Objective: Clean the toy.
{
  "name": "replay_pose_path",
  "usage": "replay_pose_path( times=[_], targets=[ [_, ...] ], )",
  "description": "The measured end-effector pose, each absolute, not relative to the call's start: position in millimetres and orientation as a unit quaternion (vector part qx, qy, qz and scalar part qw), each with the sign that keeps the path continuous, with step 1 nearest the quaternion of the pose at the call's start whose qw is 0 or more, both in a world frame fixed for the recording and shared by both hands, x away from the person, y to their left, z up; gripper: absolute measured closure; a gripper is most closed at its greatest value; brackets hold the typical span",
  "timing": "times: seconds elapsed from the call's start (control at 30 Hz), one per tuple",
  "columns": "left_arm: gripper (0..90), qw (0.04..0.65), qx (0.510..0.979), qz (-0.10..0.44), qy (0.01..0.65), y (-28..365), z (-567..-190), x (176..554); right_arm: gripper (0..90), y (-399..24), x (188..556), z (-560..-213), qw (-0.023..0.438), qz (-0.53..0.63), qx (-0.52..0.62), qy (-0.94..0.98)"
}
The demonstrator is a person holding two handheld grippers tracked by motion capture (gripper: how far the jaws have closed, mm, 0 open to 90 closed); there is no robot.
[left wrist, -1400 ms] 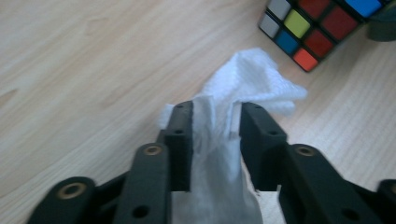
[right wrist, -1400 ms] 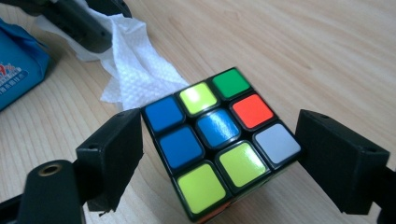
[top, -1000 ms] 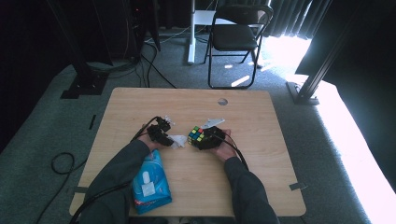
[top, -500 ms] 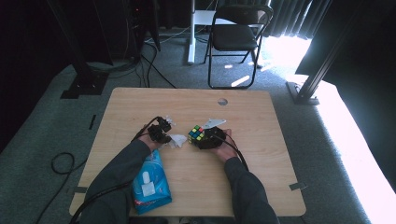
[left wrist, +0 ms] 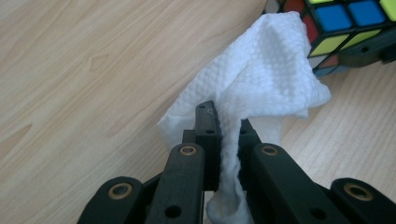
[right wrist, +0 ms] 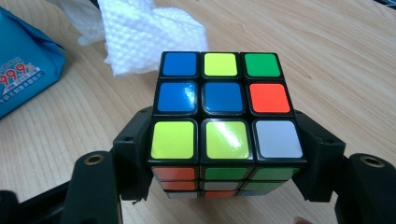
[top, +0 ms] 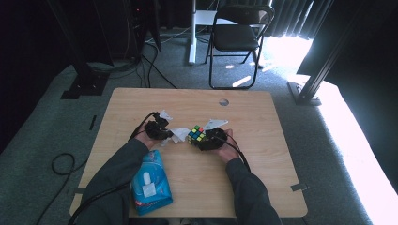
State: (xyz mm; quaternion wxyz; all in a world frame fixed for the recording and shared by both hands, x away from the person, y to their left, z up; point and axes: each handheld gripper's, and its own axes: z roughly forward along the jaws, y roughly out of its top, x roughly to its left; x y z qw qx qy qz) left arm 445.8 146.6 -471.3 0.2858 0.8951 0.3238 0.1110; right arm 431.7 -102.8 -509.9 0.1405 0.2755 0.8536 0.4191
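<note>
Hard daylight from the far right, dim room at the left

In the high view, sun through the curtains burns the floor (top: 347, 140) to white, while the far-left background sinks into black; the table (top: 263, 178) is evenly lit and somewhat soft. Ahead of the left jaws, the tissue (left wrist: 261, 74) is bright and sharp. Between the right jaws, the cube (right wrist: 222, 112) shows glare patches on its glossy stickers.

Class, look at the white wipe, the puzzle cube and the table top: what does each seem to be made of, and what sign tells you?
White wipe: looks like soft paper or non-woven tissue, matt, with a dimpled embossed weave and limp folds.
Puzzle cube: seemingly hard black plastic with glossy coloured stickers or tiles; window light glints on them.
Table top: pale wood grain, probably laminate or veneer; smooth, low sheen, too even to be sure.
</note>
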Motion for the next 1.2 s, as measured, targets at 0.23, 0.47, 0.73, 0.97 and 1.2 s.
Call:
replay_pose_path(
  times=[0.23,0.47,0.73,0.97,1.2],
  targets=[
    [86.7,0.295,0.893,0.109,0.321,144,-470,445,34.0,-98,428,-505,0.141,0.424,0.26,0.856],
    [86.6,0.29,0.897,0.106,0.315,139,-474,444,34.0,-91,424,-499,0.142,0.432,0.243,0.857],
    [86.6,0.31,0.894,0.101,0.306,133,-470,441,34.0,-78,420,-497,0.138,0.428,0.218,0.866],
    [86.5,0.348,0.881,0.084,0.31,135,-460,441,34.0,-73,417,-498,0.133,0.426,0.208,0.87],
    [86.4,0.37,0.869,0.086,0.317,136,-454,442,34.0,-69,414,-500,0.13,0.42,0.197,0.876]
  ],
)
